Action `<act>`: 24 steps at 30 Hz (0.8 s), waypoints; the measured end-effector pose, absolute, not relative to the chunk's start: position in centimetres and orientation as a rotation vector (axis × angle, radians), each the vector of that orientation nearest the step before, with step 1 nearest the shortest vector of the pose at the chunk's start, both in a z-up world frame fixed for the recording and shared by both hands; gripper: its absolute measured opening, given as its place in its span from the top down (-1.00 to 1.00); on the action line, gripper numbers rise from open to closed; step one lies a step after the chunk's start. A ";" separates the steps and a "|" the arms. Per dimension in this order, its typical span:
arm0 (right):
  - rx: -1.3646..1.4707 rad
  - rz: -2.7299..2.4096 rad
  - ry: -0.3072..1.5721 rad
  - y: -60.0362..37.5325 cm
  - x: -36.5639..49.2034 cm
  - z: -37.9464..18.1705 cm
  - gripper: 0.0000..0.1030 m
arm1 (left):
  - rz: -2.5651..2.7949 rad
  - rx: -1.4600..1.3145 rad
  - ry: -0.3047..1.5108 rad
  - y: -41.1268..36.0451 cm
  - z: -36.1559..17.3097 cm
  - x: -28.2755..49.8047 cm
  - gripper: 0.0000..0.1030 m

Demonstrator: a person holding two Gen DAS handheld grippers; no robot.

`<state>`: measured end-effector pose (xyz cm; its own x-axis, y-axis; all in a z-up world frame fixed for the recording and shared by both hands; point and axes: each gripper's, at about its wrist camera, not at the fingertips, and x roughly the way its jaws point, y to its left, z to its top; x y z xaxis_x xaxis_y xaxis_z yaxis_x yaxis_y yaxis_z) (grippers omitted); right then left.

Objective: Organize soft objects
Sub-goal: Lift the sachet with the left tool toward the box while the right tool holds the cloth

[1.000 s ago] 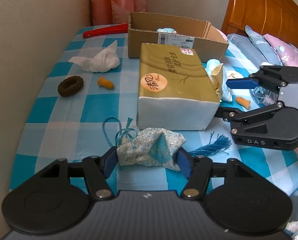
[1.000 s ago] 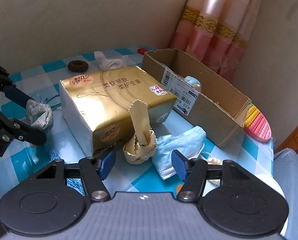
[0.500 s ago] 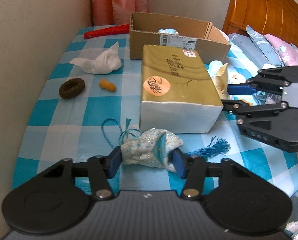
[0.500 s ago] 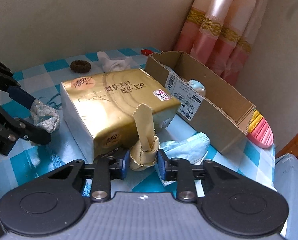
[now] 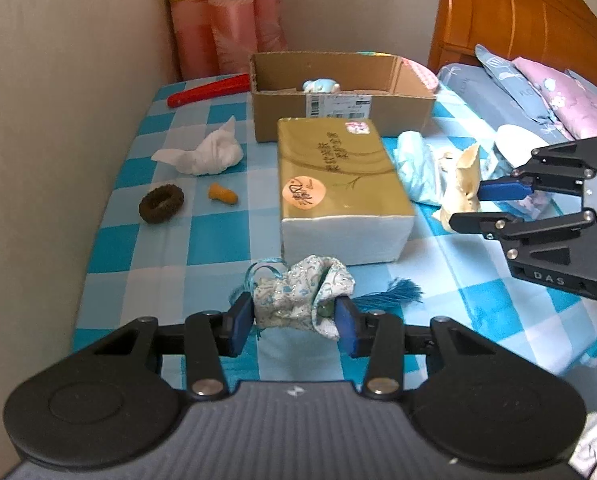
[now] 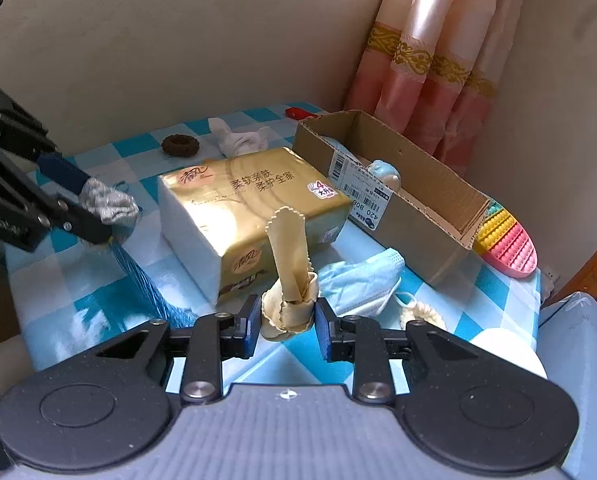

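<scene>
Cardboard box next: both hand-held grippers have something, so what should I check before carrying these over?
1. Left hand-held gripper shut on the floral pouch: ok.
2. Right hand-held gripper shut on the beige cloth: ok.
3. Cardboard box open on top, with room: ok.
4. Pouch's tassel free of the table: cannot tell.
5. Tissue pack stands between pouch and box: not ok, go over or round it.
6. Face mask touching the cloth: cannot tell.

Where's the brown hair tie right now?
In the left wrist view the hair tie lies on the table's left side, near the wall, beside a small orange piece and just in front of the crumpled white tissue.
</scene>
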<state>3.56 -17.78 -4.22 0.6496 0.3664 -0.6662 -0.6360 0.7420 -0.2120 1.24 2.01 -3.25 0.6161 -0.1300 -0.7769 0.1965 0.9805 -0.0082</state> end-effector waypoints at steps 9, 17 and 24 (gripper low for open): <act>-0.463 0.590 0.624 -18.9 1.8 -2.8 0.36 | -0.230 0.105 0.866 1.3 0.3 0.5 0.17; -0.459 0.566 0.582 -20.3 1.4 -1.1 0.36 | -0.315 0.127 0.788 -1.0 4.5 2.8 0.17; -0.462 0.547 0.570 -21.1 1.6 -0.6 0.36 | -0.373 0.163 0.697 -4.4 8.3 8.0 0.17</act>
